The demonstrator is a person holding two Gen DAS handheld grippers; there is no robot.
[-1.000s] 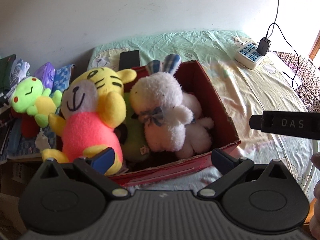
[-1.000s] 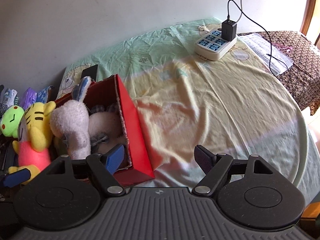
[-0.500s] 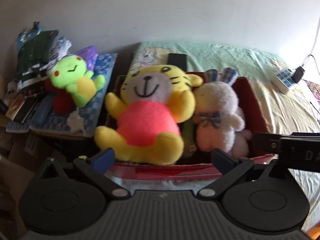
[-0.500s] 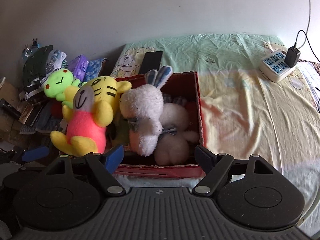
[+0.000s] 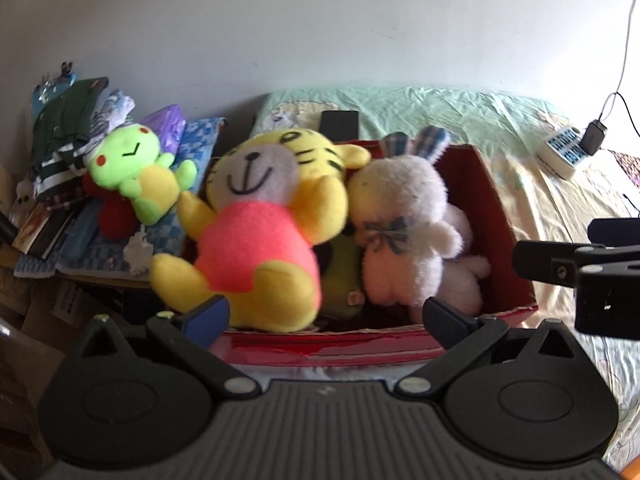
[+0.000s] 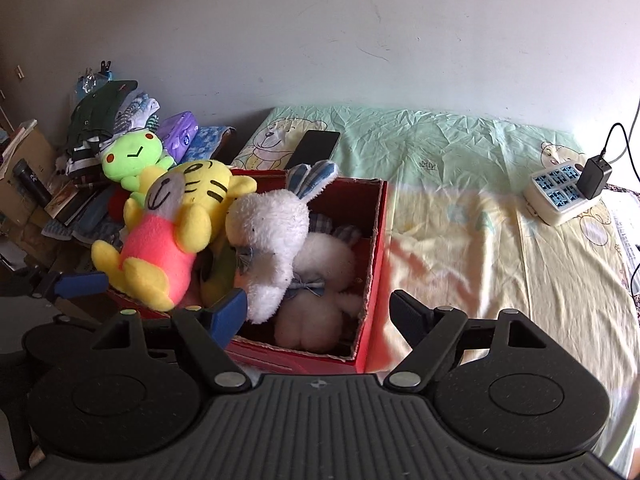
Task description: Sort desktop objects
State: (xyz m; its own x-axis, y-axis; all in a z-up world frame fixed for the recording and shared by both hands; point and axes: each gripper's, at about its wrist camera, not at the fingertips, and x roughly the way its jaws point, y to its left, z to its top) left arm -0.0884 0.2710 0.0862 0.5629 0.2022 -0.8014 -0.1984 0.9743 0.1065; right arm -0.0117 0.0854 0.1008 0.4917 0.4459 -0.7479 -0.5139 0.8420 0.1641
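An open red box [image 5: 500,216] [image 6: 378,240] sits on the bed's left part, packed with plush toys. A yellow tiger in a pink shirt [image 5: 256,236] [image 6: 160,248] leans over the box's left end. Beside it stands a white rabbit [image 5: 400,232] [image 6: 272,236], with a second white rabbit [image 6: 320,284] lying low in the box. A green frog plush [image 5: 136,176] [image 6: 132,156] lies outside, to the left. My left gripper [image 5: 326,316] hovers open before the box's near wall, its blue finger by the tiger's foot. My right gripper [image 6: 320,312] is open over the box's near right corner.
A black phone [image 6: 316,148] lies on the sheet behind the box. A white power strip with a black charger [image 6: 560,192] [image 5: 564,152] sits far right. Clothes, books and cartons [image 6: 100,120] are piled at the left. Bare yellow-green sheet [image 6: 480,240] spreads right of the box.
Both views have swung left, so the box and toys now sit in the middle. The right view, which showed mostly bare sheet, now looks into the box. Both grippers stayed open.
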